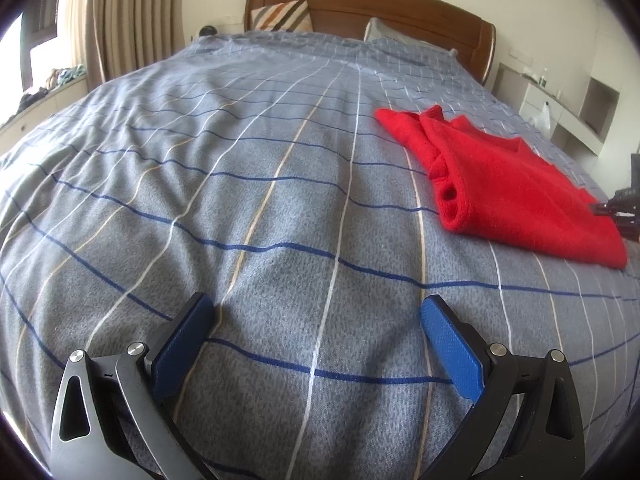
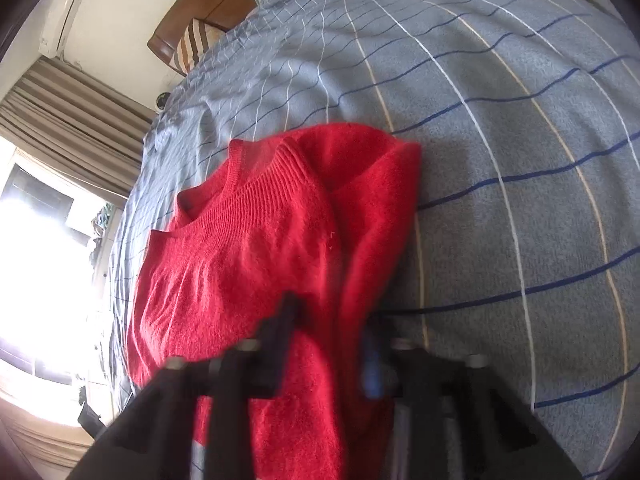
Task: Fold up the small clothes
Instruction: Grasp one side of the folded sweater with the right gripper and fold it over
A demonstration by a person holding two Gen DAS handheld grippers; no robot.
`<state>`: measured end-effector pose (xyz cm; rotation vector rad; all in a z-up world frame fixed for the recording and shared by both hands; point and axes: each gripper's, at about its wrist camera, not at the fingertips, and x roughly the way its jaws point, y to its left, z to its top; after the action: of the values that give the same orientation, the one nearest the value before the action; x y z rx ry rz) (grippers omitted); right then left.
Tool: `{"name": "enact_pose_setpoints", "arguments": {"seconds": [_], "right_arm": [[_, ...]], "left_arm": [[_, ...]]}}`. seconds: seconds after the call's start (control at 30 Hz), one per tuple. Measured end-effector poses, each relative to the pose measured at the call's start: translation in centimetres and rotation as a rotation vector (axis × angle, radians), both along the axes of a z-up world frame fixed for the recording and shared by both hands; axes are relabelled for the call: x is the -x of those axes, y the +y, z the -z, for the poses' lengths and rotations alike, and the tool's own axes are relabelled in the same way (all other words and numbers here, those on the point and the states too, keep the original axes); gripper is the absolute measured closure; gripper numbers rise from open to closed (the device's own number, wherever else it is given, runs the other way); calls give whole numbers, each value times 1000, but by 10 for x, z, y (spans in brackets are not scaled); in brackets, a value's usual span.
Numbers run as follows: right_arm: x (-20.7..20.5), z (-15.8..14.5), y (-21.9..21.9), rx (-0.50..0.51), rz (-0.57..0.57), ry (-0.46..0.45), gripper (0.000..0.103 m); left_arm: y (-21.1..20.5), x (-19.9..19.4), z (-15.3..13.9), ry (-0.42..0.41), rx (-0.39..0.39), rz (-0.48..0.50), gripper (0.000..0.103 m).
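A small red knitted sweater (image 1: pixel 504 184) lies partly folded on the grey checked bedspread (image 1: pixel 240 200), at the right of the left wrist view. My left gripper (image 1: pixel 318 312) is open and empty, low over bare bedspread, well to the left of the sweater. In the right wrist view the sweater (image 2: pixel 256 248) fills the middle. My right gripper (image 2: pixel 332 320) straddles a raised fold of the sweater near its lower edge; the image is blurred and I cannot tell whether the jaws pinch it. The right gripper also shows at the sweater's right edge in the left wrist view (image 1: pixel 616 210).
A wooden headboard (image 1: pixel 360 0) with a striped cushion (image 1: pixel 284 16) and a grey pillow (image 1: pixel 384 30) stands at the far end. Curtains (image 1: pixel 120 20) and a window sill are on the left. White shelves (image 1: pixel 560 108) stand right of the bed.
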<state>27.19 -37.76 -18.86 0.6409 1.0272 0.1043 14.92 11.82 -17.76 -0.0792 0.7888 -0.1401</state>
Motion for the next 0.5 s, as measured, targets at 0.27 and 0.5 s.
{"name": "enact_pose_setpoints", "arguments": {"seconds": [0.27,0.5], "right_arm": [[-39,-98,113,39,-137,-75,93],[-90,-66,257,58,-324,-36,92]], "left_arm": [[5,-4,1,-3,23,-5,0],[7,-3,2,-10,33,2,0]]}}
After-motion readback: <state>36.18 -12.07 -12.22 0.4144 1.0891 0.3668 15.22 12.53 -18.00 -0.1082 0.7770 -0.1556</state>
